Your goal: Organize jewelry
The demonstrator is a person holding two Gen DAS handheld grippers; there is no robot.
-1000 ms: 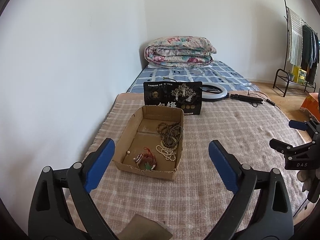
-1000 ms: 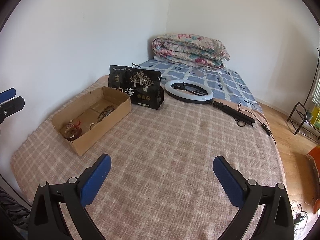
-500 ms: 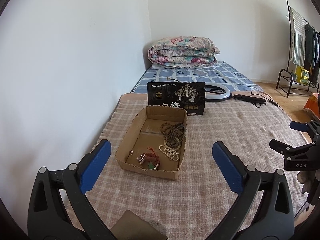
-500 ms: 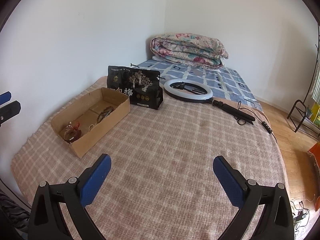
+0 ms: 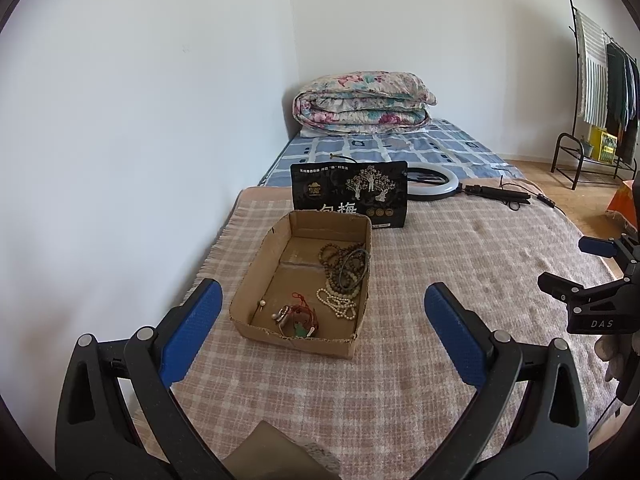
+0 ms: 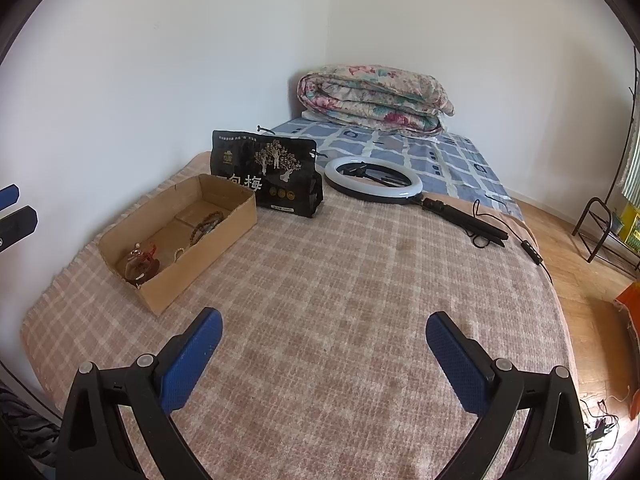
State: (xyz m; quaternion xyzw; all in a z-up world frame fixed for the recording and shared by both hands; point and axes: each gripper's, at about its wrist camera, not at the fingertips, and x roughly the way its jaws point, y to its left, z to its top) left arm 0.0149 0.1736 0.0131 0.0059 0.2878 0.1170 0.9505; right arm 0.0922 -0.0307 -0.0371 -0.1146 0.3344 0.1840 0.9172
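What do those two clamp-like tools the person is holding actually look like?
Both look alike: the left gripper and the right gripper each have two curved matte-black plastic arms with silver rivets and triangular cut-outs, ending in blue textured pads. Seen from the left camera, the right gripper's side carries white "DAS" lettering. A light-gloved hand shows beside it.

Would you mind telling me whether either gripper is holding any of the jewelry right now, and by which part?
Nothing is held: the left gripper and right gripper are open, and the jewelry lies in the cardboard box.
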